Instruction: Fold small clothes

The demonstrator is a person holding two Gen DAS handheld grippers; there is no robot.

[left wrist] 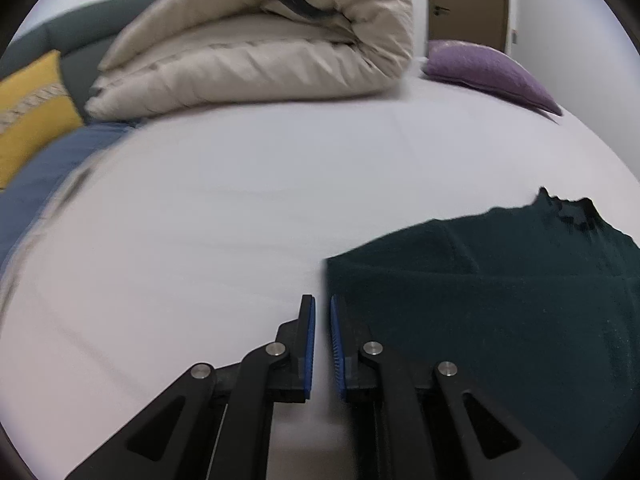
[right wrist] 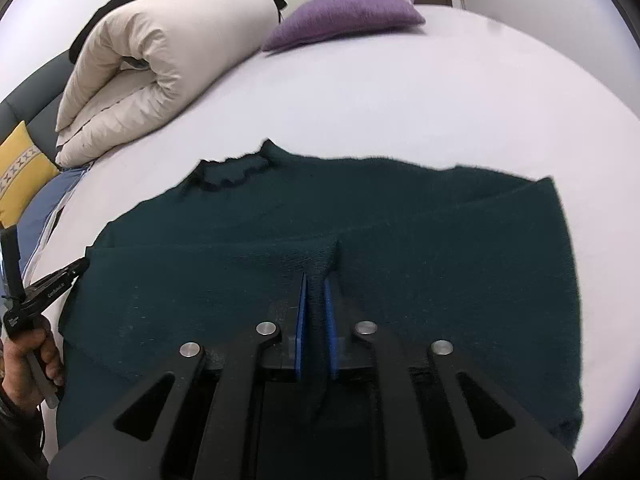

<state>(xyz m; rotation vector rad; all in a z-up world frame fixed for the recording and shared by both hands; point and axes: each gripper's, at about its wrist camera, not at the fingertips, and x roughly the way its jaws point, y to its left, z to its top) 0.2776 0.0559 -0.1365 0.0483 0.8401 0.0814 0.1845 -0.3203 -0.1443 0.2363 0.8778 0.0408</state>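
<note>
Farthest left of the dark green knitted sweater [right wrist: 320, 248] lies a yellow cushion with a patterned band [right wrist: 18, 168], and beside it a blue fabric edge [right wrist: 44, 208]. Beyond the sweater's left shoulder sits the rolled cream quilted duvet [right wrist: 160, 60].

My left hand [right wrist: 30, 356] holds my left gripper [left wrist: 322, 304] at the sweater's left edge. Its 2 blue-padded fingers [left wrist: 309, 344] stand nearly together with only a thin slit between them, and white sheet shows through that slit, so nothing is pinched there; the right finger lies just beside the sweater's edge.

The sweater itself lies spread flat on the white bed sheet [right wrist: 400, 100], its frilled collar [right wrist: 236, 172] on the far side, toward the duvet.

My right gripper [right wrist: 316, 280] sits over the sweater's near middle, its 2 blue pads clamped on a raised ridge of the green knit, which puckers up ahead of the tips.

Beyond the sweater, to the right of the duvet, rests a fuzzy purple cushion [right wrist: 344, 16].
</note>
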